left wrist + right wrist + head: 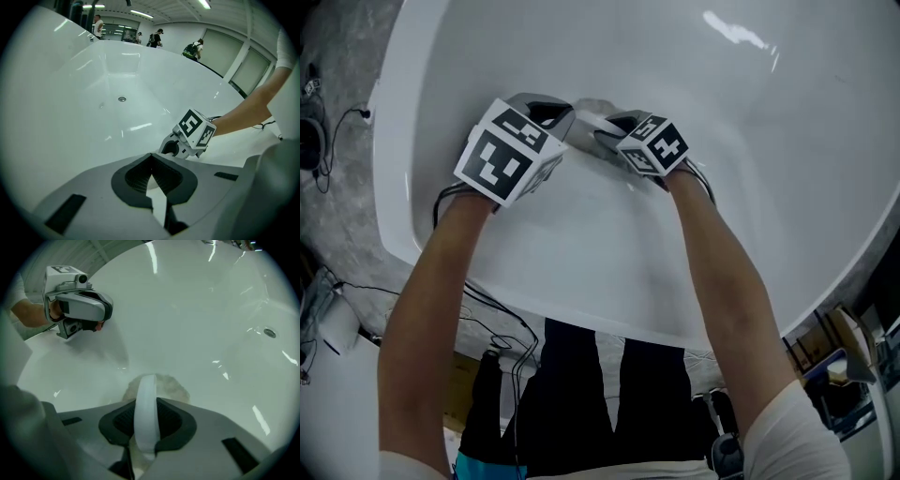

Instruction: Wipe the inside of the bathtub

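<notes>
White glossy bathtub [694, 84] in a lit hall, drain [122, 99] at its far floor; both my arms reach down over the near rim, my right gripper [147, 380] clenched on the white strap of a pale wiping pad [171, 386] against the sloped wall, my left gripper [555, 114] pinched together, empty, just beside.

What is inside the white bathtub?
Left gripper, right gripper clamping the white handle of a fluffy beige pad, and a round metal drain. The pad hides the surface beneath it.

Grey floor [337, 220], ceiling strip lights [140, 13]
</notes>
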{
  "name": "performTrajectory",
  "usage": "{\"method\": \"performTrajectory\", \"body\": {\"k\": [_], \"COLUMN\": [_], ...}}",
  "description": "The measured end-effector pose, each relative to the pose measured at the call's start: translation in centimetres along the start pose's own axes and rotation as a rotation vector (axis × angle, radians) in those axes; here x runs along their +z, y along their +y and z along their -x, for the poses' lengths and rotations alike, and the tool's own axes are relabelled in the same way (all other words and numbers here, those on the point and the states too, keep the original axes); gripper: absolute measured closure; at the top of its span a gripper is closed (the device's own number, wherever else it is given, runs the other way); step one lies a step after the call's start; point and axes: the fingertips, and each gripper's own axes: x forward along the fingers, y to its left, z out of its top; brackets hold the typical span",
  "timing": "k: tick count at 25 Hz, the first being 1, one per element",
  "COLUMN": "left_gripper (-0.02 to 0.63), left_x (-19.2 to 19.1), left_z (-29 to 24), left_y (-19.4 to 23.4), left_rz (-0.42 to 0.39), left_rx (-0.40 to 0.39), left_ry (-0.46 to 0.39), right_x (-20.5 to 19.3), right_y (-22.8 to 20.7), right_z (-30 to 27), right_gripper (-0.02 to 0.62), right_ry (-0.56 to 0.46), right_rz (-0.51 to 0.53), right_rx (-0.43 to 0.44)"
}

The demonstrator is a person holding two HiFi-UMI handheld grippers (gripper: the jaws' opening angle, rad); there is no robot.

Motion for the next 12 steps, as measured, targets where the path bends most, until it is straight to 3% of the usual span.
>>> {"method": "performTrajectory", "body": {"k": [12], "left_gripper": [0.600], "left_x": [-1.3], "left_z": [7.5], "left_y": [-1.0], "left_rz": [0.085], "left_rx": [0.060], "left_ry": [-0.050], "right_x": [3.8], "right_y": [6.4], "right_z": [2.6], "right_gripper": [0.502], "right_ry": [-0.012], "right_rz": [0.017], "right_rx": [0.069]}}
